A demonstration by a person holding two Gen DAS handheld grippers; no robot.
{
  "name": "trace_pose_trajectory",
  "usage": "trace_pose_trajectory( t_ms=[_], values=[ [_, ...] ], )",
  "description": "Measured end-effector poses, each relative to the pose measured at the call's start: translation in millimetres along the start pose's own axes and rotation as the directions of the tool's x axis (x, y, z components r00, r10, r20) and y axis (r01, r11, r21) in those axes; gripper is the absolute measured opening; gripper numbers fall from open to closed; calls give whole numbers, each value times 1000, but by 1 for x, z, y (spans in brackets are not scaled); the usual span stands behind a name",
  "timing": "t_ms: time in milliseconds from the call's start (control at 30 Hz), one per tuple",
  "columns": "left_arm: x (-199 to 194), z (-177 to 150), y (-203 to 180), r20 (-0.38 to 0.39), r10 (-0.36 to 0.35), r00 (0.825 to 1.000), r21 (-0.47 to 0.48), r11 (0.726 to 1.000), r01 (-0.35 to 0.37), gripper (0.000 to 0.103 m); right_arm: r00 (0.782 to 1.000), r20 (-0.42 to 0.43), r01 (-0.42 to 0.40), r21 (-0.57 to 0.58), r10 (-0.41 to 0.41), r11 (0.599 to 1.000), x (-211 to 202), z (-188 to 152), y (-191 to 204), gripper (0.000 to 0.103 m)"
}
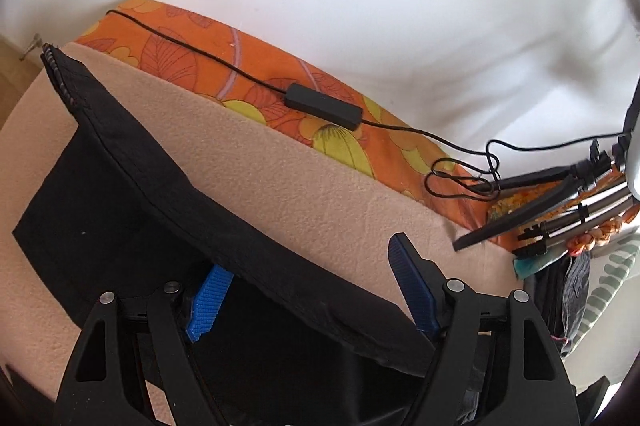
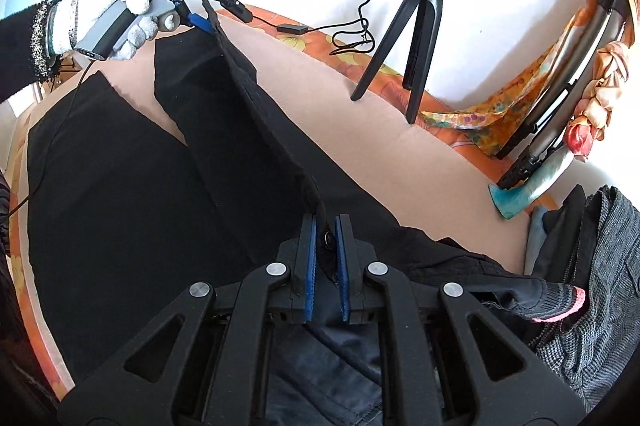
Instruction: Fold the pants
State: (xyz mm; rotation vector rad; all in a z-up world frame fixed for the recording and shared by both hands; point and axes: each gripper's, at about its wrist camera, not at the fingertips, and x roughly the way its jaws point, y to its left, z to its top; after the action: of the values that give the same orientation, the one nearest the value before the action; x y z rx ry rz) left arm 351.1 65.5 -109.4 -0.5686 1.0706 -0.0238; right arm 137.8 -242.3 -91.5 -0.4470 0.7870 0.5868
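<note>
Two grippers: right gripper pinching black fabric pants waistband; left gripper spread wide around pant edge, over beige fleece blanket.

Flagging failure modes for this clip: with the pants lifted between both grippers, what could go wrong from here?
1. The left gripper looks open around the black pants, so that end may drop.
2. The right gripper pinches only a thin edge near a button; it could slip out.
3. Swinging the fabric across could snag the tripod or its cable lying nearby.

Home bedroom: floral bedsheet, fleece blanket, clothes pile.
</note>
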Motion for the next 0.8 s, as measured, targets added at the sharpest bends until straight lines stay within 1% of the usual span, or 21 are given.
trace_pose_trajectory(
  t_ms=[33, 100, 167, 233, 267, 367, 500, 667, 800],
  values=[
    [-2, 1, 6, 12, -1, 1000, -12, 1000, 1, 60, 1000, 0, 7, 0, -7, 1000, -6, -2, 5, 10],
    [-6, 1, 15, 22, -20, 1000, -28, 999, 21, 28, 1000, 1, 20, 5, -20, 1000, -7, -3, 5, 10],
    [-16, -3, 18, 50, -37, 998, -13, 999, 38, 21, 999, 6, 35, 13, -35, 999, -10, -3, 5, 10],
    [-28, -6, 21, 75, -59, 995, 26, 998, 57, 19, 998, 13, 56, 16, -57, 998, -12, -2, 5, 10],
    [-35, -9, 21, 86, -66, 994, 45, 997, 62, 16, 997, 18, 68, 22, -68, 997, -14, -1, 5, 10],
    [-54, -16, 18, 112, -87, 990, 94, 993, 76, 12, 995, 35, 90, 55, -92, 994, -23, 2, 3, 10],
    [-78, -23, 15, 153, -104, 983, 132, 988, 84, 9, 991, 60, 112, 81, -117, 990, -40, 7, 7, 10],
    [-112, -41, 15, 191, -116, 975, 161, 983, 85, 9, 988, 85, 127, 64, -132, 990, -70, 8, 23, 10],
    [-143, -64, 20, 219, -122, 968, 178, 981, 84, 9, 984, 110, 132, 53, -137, 990, -97, 7, 40, 10]
  ],
)
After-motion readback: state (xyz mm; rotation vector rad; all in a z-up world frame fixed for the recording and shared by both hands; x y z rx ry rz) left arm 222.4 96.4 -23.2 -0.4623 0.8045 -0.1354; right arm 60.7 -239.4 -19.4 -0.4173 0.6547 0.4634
